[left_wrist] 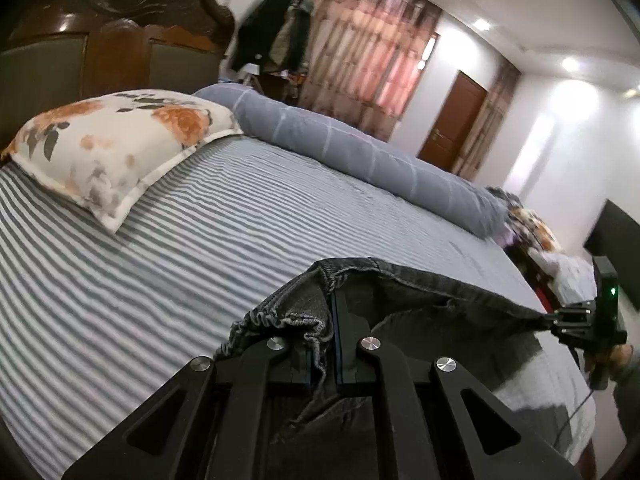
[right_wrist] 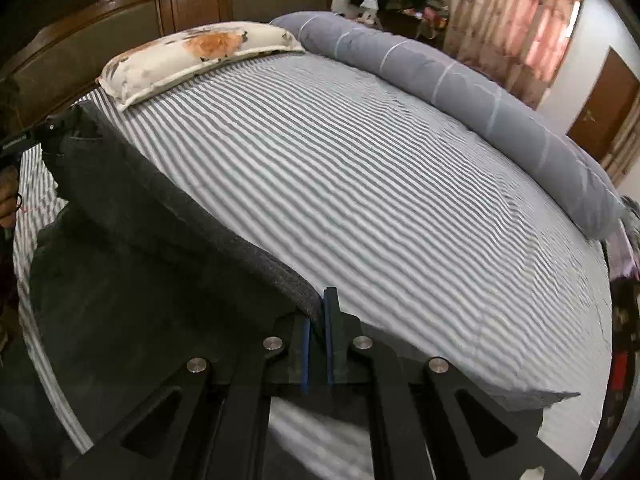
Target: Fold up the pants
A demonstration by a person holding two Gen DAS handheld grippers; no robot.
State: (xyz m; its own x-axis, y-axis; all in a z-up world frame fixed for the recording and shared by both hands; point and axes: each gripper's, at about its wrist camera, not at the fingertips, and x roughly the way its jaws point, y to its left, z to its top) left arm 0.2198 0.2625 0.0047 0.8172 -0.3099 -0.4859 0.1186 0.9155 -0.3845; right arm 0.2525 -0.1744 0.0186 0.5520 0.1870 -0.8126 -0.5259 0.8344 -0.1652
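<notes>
Dark grey denim pants (left_wrist: 420,292) hang stretched between my two grippers, lifted above the striped bed. In the left wrist view my left gripper (left_wrist: 334,312) is shut on the gathered waistband. My right gripper (left_wrist: 560,320) holds the far end of the same edge at the right. In the right wrist view the right gripper (right_wrist: 318,316) is shut on the pants (right_wrist: 132,200) at their hem edge. The cloth runs up and left to the left gripper (right_wrist: 46,130). The part hanging below the held edge lies in shadow.
The bed (right_wrist: 380,200) has a grey-and-white striped sheet. A floral pillow (left_wrist: 116,148) lies by the wooden headboard (left_wrist: 116,52). A long grey bolster (right_wrist: 460,92) lies along the far side. A person's hand (right_wrist: 8,204) shows at the left edge.
</notes>
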